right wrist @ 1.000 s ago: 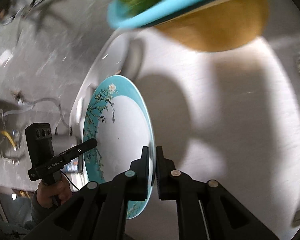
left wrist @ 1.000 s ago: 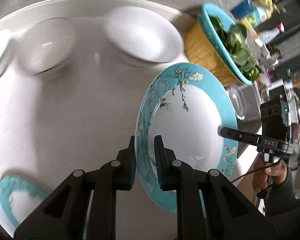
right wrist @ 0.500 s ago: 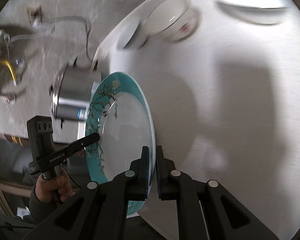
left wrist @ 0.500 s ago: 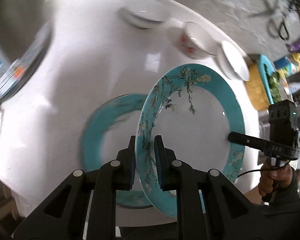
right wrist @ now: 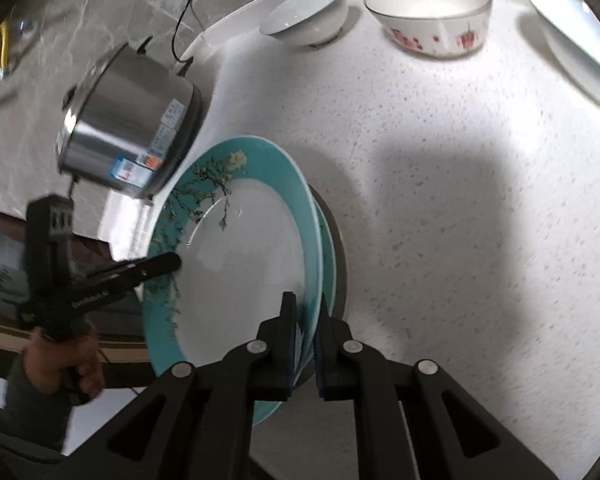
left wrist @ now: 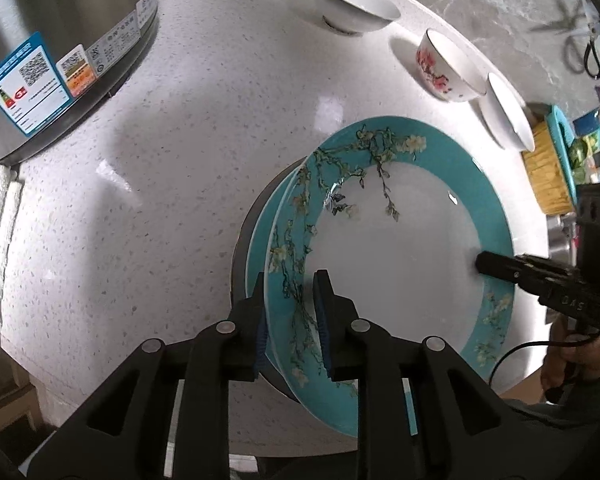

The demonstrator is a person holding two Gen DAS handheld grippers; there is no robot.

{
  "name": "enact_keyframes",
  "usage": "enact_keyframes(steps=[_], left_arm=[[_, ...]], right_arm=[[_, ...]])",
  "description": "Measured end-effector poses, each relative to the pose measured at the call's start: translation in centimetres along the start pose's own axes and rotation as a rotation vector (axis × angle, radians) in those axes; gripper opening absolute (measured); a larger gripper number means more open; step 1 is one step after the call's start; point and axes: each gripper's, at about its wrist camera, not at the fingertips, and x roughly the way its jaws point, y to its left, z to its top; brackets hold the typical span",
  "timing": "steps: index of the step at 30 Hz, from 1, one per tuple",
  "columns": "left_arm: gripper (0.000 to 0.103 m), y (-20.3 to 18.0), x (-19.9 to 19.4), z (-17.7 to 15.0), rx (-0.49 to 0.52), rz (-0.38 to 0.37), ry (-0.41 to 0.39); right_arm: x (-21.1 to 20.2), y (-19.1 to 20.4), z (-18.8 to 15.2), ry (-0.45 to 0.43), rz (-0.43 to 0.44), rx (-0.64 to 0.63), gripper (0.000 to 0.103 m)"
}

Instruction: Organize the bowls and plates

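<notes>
Left gripper [left wrist: 290, 320]: your fingers pinch the near rim of the teal plate [left wrist: 392, 256], one pad on each face. Right gripper [right wrist: 305, 340]: fingers also clamped on that plate's rim, at the opposite edge. The plate sits centre-right in the left view and centre-left in the right view, tilted, its far face close over a second teal plate [left wrist: 260, 232] lying on the counter [left wrist: 180, 160].

Risks, as you read them from here:
- Two grips on one rigid rim. If you open one hand before the other, the free edge could drop and knock the lower plate; chipping looks possible.
- If the hands twist against each other, the rim could slip out of a pad.
- Plates not concentric yet; setting down off-centre could leave the top one rocking.

Outward: three bowls along the upper edge — a white bowl [left wrist: 354, 6], a flowered bowl [left wrist: 448, 68], and a third bowl [left wrist: 506, 114]. A steel pot [left wrist: 56, 44] is at upper left, near enough to matter if you swing left.

Hard to tell:
- Whether the plates already touch; the contact line is hidden behind the top plate.
- Most of the lower plate is covered.
- The dark band around it could be shadow or a mat.
- The third bowl is seen edge-on, depth unclear.
</notes>
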Motion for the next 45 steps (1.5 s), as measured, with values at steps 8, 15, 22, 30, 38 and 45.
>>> enact_keyframes(steps=[8, 15, 22, 30, 38, 45], left_arm=[[0.021, -0.4, 1.4, 0.0, 0.014, 0.008, 0.001], [0.021, -1.4, 1.2, -0.2, 0.058, 0.062, -0.008], [0.022, -2.6, 1.8, -0.1, 0.101, 0.123, -0.028], [0.044, -2.6, 1.2, -0.5, 0.088, 0.128, -0.066], [0.08, -2.8, -2.8, 1.0, 0.066, 0.107, -0.162], [0.086, -6.8, -6.1, 5.6, 0.118, -0.048, -0.216]], right_arm=[[0.6, 1.3, -0.3, -0.016, -0.12, -0.08, 0.014], [1.3, 2.4, -0.6, -0.026, -0.229, -0.186, 0.02], [1.8, 2.7, -0.8, -0.042, -0.295, -0.254, 0.022], [2.1, 3.4, -1.0, -0.048, -0.314, -0.3, 0.028], [0.4, 3.4, -1.2, -0.126, -0.279, -0.274, 0.049], [-5.2, -0.5, -1.0, -0.277, -0.212, -0.081, 0.066]])
